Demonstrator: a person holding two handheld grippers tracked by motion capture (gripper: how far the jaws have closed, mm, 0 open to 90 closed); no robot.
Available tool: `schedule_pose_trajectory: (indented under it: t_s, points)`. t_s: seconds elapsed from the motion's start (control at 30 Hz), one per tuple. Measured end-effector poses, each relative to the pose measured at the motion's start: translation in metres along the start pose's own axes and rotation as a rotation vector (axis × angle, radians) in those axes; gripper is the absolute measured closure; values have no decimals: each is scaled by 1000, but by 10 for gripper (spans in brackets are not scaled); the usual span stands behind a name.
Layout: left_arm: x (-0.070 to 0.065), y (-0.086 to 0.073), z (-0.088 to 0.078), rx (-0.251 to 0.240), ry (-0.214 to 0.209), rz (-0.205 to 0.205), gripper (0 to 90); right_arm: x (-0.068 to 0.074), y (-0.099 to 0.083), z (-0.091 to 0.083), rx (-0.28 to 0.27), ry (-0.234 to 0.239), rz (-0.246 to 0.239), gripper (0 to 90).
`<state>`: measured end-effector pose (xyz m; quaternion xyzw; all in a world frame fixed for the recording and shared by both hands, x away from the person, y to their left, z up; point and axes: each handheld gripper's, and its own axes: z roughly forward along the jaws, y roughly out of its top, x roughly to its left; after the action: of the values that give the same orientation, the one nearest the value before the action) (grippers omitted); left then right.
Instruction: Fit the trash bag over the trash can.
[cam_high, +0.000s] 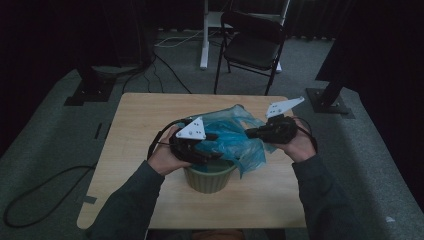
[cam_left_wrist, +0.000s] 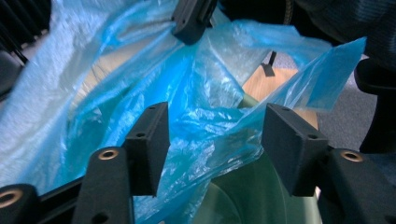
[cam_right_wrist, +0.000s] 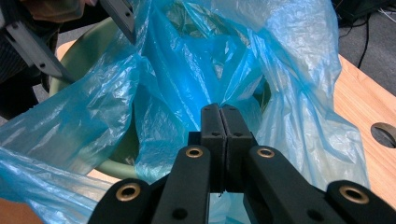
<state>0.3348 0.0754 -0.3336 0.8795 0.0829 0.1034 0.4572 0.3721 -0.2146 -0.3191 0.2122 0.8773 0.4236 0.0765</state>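
Dim room, grey carpet, a folding chair (cam_high: 252, 42) beyond a pale wooden table (cam_high: 145, 115); the landmark for all positions below is the green bin (cam_high: 210, 179) standing near the table's front edge.

Right gripper (cam_right_wrist: 219, 114): jaws clenched, pads pressed flat together on a fold of the blue plastic bag (cam_right_wrist: 187, 79), above the bin's right rim. Left gripper (cam_left_wrist: 212, 135): jaws released and standing wide; bag film lies loosely between them, but neither pad presses on it. This gripper sits over the bin's left rim.

Bag location: draped over and partly into the bin mouth, with loose film billowing up and behind the bin toward the table centre.

Handling judgement: the bag is very light, thin, limp and slick. It will crumple, cling and slide out of a shallow pinch, and may tear if stretched hard over the rim. Take hold at the open hem, gathering a doubled fold deep between the pads. The bin is light and may shift when the film is pulled.

View differences: the high view gives both hands, forearms and the bin's ribbed outer wall. The left gripper view shows the bin's smooth inner wall (cam_left_wrist: 243, 196) below the film and the right gripper's clenched tip (cam_left_wrist: 191, 21) beyond. The right gripper view shows a round hole (cam_right_wrist: 385, 133) in the tabletop.
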Motion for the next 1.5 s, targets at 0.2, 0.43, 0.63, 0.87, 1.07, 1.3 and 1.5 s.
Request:
schedule_pose_trajectory:
  t_s: [0.2, 0.43, 0.63, 0.87, 1.07, 1.3, 1.5]
  points:
    - [1, 0, 6, 50, 59, -20, 617, 1, 1, 1, -3, 2, -2, 894]
    - [-1, -8, 1, 95, 77, -2, 893, -2, -1, -4, 12, -16, 7, 890]
    - [2, -25, -24, 47, 107, -47, 896, -6, -13, -15, 20, -35, 30, 891]
    - [9, -41, -46, 8, 144, -98, 895, -7, -13, -25, -20, -56, 31, 807]
    - [16, -52, -60, -1, 187, -125, 895, -5, -1, -17, -70, -91, 17, 639]
    - [24, -64, -71, -1, 230, -157, 895, -6, 5, 4, -12, -100, 2, 699]
    - [36, -78, -80, 21, 271, -192, 896, -6, 3, 10, 32, -81, 2, 875]
